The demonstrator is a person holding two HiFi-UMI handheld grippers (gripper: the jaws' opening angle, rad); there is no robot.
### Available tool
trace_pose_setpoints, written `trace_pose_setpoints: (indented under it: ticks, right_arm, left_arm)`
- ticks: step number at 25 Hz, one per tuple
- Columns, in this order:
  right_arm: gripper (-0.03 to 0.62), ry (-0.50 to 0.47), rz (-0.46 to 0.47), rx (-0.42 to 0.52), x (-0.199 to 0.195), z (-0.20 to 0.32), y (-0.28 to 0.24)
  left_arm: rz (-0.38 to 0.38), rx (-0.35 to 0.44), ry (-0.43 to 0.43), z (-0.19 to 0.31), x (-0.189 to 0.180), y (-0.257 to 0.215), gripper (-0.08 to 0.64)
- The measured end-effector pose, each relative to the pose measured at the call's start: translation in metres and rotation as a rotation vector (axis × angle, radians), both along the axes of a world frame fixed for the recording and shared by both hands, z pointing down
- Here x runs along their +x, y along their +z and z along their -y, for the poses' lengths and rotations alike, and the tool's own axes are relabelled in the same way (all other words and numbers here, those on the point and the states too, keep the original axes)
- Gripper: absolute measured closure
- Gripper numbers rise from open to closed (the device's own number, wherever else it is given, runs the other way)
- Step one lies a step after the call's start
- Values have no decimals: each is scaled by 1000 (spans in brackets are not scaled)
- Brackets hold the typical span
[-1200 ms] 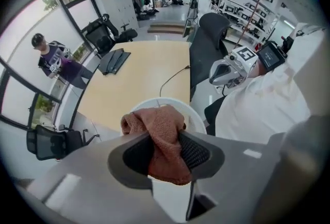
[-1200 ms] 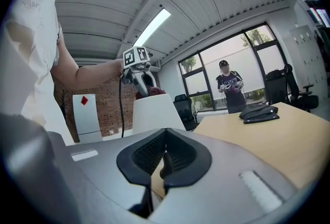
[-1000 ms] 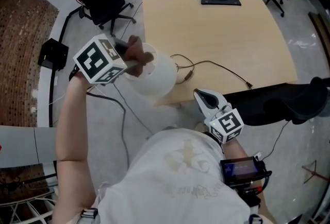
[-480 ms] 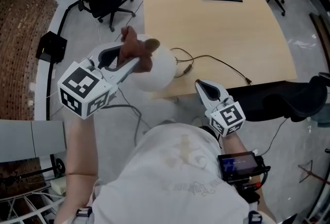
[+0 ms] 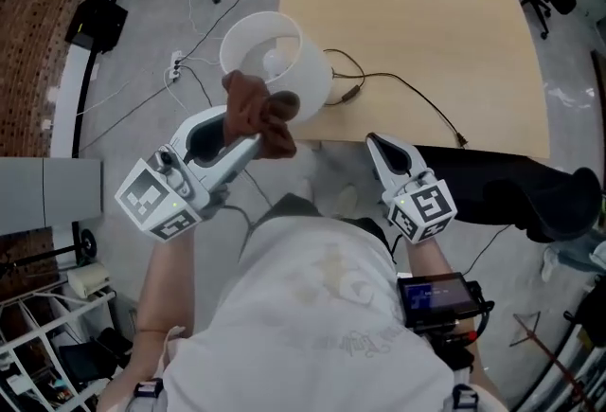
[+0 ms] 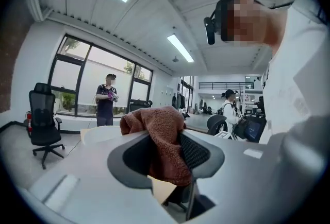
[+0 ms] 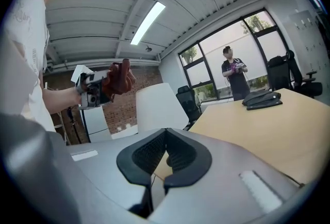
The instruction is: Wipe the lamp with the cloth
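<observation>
Fingers of the left gripper point(image 5: 244, 131) clamp the rust-brown cloth point(image 5: 258, 112), which bunches up between them and hangs over their tips. The right gripper point(image 5: 383, 147) has its fingers pressed together with nothing between them.

A second ago the left gripper was pushed in against the left side of the lamp point(image 5: 275, 55), its marker cube in front of the white shade. It has since drawn back toward the person and rolled over. The cube now sits near and to the left, and the cloth is at the near rim of the shade. The shade's open top and the bulb inside now show. The right gripper sits much as before, at the near edge of the bench point(image 5: 426, 50).

The left fingertips are buried under the cloth. Whether the cloth touches the shade cannot be told. The lamp's base is hidden below the shade. Its cable point(image 5: 407, 98) trails right across the bench.
</observation>
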State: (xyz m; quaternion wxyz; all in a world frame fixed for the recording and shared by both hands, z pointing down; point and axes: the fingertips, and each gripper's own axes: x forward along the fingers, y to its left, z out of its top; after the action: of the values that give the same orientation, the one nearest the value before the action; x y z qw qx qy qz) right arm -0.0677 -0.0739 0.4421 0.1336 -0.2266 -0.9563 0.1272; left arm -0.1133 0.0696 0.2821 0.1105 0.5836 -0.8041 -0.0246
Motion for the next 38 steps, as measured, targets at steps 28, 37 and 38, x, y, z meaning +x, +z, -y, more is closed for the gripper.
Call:
trace_pose_setpoints:
  ticks: [28, 37, 38]
  right_arm:
    - [580, -273, 36, 49, 124, -134, -36]
    - [580, -220, 6, 85, 165, -137, -23]
    - [580, -214, 13, 93, 165, -137, -26]
  left_arm:
    - [-76, -55, -508, -157, 160, 155, 405]
    - [-83, -18, -462, -148, 189, 165, 405]
    - [-73, -17, -456, -149, 190, 163, 405]
